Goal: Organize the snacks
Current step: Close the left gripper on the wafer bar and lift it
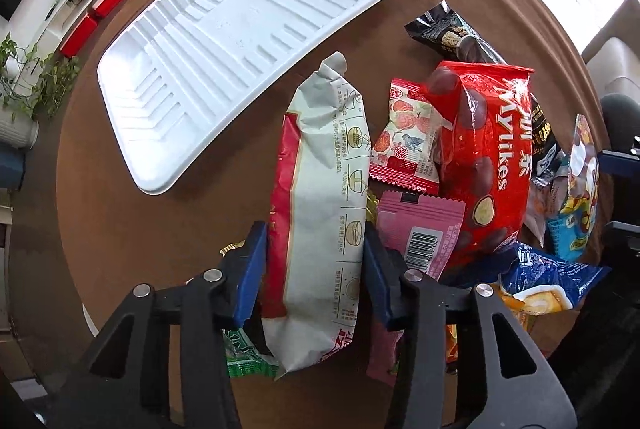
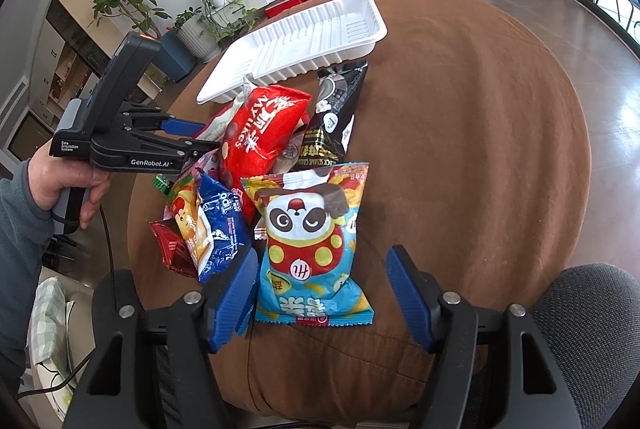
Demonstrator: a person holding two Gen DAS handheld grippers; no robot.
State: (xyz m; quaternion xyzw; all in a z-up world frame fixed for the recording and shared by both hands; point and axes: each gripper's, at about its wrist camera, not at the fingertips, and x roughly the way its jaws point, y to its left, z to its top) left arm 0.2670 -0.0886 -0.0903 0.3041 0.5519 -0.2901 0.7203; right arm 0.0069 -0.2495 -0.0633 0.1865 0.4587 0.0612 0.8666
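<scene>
Now the white ribbed tray (image 1: 240, 41) lies on the brown tabletop (image 2: 460, 133) with nothing in it, just beside the pile of snack bags. The left tongs (image 1: 314, 261) grip a long white and red packet (image 1: 320, 197) between their blue pads. The right tongs (image 2: 320, 293) stand wide open around the lower end of the blue panda bag (image 2: 312, 249). Beside it, the red Mylikes bag (image 1: 488, 157) half covers a black packet (image 2: 336, 113). Only the right wrist view shows the person's left hand (image 2: 68, 189).
</scene>
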